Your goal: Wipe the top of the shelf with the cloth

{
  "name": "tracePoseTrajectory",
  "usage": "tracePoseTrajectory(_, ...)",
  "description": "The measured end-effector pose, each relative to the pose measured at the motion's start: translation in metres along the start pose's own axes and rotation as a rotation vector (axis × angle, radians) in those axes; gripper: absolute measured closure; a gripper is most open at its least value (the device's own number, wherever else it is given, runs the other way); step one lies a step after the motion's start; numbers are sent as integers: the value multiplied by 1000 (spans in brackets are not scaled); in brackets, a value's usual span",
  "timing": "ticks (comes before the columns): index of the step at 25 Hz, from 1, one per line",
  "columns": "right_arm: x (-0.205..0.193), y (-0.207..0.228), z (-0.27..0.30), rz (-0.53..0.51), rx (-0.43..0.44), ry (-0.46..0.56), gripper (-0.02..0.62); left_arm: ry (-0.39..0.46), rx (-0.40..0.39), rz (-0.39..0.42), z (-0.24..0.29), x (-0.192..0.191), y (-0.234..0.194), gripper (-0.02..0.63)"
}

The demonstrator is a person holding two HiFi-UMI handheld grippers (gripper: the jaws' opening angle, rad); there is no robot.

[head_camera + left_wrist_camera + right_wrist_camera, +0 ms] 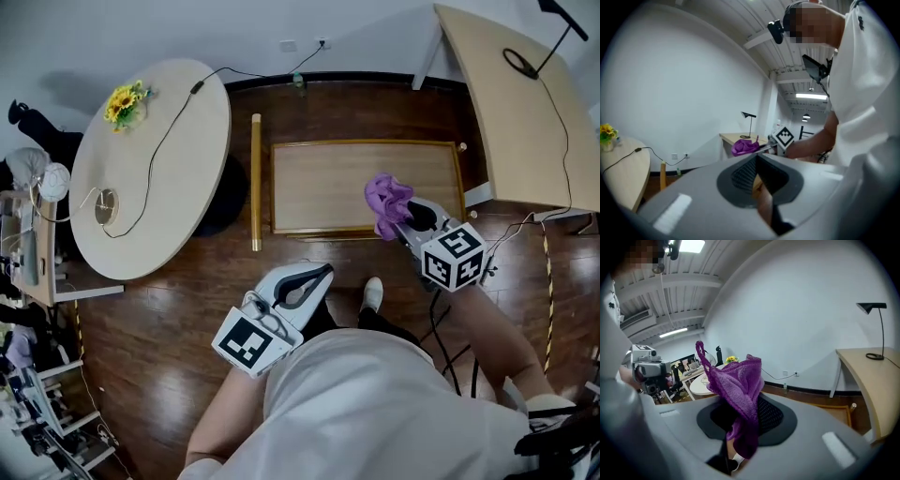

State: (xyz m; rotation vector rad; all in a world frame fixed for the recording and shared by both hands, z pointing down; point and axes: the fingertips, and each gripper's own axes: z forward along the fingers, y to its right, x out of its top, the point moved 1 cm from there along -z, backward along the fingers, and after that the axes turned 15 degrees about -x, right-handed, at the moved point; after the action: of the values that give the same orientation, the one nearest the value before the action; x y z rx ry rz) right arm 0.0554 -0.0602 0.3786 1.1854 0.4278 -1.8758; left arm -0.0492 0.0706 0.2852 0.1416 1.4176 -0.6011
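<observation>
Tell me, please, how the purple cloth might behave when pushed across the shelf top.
Probably floppy: the purple cloth bunches in folds from the right claw. Likely light; its knitted weave should drag, not slip, on the shelf top.

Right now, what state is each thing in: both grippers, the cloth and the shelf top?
shelf top: level, nothing lying on it.
cloth: bunched, over the shelf top's right end; contact unclear.
right gripper: shut on the cloth.
left gripper: shut, empty, near the person's body.
</observation>
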Motion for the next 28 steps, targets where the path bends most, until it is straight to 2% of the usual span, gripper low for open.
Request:
tracePoseTrajectory(5,-3,-20,95,50,-4,-50,492,-45,-32,18,-24,3,-41,587)
tracePoseTrajectory(14,-21,-68,256,61,10,-151,492,-78,-58,1,-70,-1,-103,587)
tracePoseTrajectory(21,-49,-98,340,51,14,-240,492,-85,-40,-45,-99,-15,-129,587)
tracePoseTrajectory(28,-79,-99,400,33,-23,-334,492,-80,-3,-104,-118,-28,-146,587)
